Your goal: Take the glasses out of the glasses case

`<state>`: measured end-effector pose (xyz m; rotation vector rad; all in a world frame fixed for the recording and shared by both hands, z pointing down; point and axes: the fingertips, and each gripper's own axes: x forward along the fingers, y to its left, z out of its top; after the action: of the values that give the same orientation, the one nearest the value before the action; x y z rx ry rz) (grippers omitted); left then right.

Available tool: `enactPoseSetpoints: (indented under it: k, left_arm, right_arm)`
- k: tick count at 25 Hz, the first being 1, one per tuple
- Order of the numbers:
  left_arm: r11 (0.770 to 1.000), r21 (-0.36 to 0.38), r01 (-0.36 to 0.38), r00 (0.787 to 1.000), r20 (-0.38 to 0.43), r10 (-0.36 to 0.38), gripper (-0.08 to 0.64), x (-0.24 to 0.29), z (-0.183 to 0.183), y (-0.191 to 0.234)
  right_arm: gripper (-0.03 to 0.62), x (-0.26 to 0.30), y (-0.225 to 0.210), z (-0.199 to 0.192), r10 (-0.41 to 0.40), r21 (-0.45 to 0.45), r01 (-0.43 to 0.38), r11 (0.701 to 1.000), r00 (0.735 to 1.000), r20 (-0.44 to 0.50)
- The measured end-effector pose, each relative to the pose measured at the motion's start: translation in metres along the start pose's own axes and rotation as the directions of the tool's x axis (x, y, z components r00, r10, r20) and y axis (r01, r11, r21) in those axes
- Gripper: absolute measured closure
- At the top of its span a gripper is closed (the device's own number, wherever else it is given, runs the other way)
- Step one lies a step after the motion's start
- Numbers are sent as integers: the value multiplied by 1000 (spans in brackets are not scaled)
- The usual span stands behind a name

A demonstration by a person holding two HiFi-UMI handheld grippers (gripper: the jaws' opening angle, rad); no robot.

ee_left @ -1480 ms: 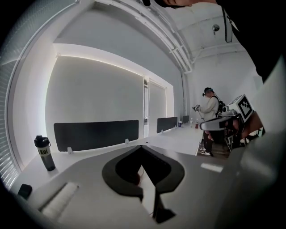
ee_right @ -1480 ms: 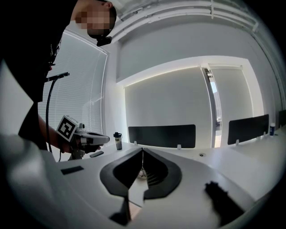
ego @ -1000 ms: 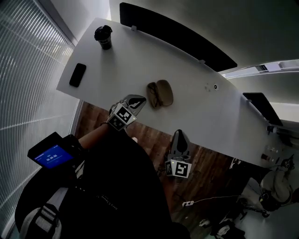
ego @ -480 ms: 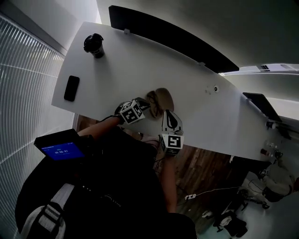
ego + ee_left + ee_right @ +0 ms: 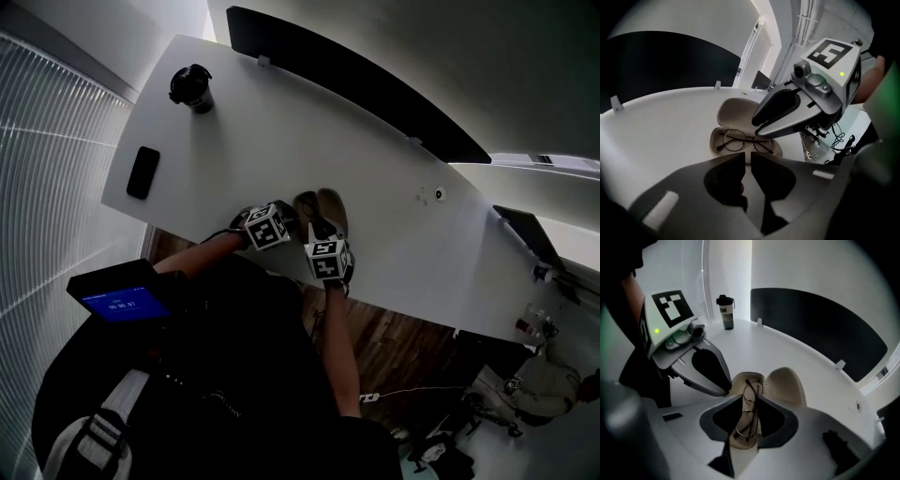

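An open beige glasses case (image 5: 321, 208) lies near the front edge of the white table (image 5: 262, 131). Thin dark-framed glasses (image 5: 743, 141) lie folded in its lower half (image 5: 746, 380), with the lid (image 5: 787, 383) laid back beside it. My right gripper (image 5: 750, 401) hangs over the case, open, and the glasses (image 5: 749, 414) show in the gap between its fingers. My left gripper (image 5: 747, 157) is shut with nothing visible between its tips, which sit at the case's near rim. In the head view both grippers meet at the case, the left gripper (image 5: 289, 216) beside the right gripper (image 5: 320, 232).
A black lidded cup (image 5: 192, 89) and a dark phone (image 5: 142, 172) sit at the table's far left. A long dark partition (image 5: 356, 80) runs along the back edge. A small round port (image 5: 438, 194) is to the right. Wooden floor (image 5: 412, 347) shows below the table edge.
Both grippers have closed in on the case. The right one rose from below the table edge to over the glasses; the left one slid right to the case's rim.
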<state>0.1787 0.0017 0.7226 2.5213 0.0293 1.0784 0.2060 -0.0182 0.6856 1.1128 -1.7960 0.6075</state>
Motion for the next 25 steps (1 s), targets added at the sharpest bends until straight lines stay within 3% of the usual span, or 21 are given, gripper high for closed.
enactPoseSetpoints:
  k: [7, 12, 17, 19, 23, 25]
  left_arm:
    - [1000, -13, 16, 1000, 21, -15, 522, -5, 8, -9]
    - [1000, -12, 22, 999, 36, -21, 523, -5, 7, -8]
    - [1000, -9, 23, 999, 43, -22, 528, 2, -3, 5]
    - [999, -6, 36, 998, 47, -36, 532, 3, 1, 3]
    - [999, -2, 40, 998, 53, -40, 543, 3, 2, 2]
    - [999, 0, 35, 998, 57, -35, 543, 3, 0, 3]
  right_arm:
    - [489, 10, 2, -16, 43, 56, -38, 998, 995, -90]
    - [489, 23, -1, -25, 21, 64, -11, 998, 987, -159]
    - [489, 45, 8, -24, 75, 76, -62, 995, 981, -177]
    - [490, 43, 7, -24, 93, 45, -86, 995, 975, -202]
    - [489, 45, 5, -22, 57, -104, -88, 991, 960, -273]
    - [489, 47, 6, -22, 57, -115, -94, 989, 954, -293]
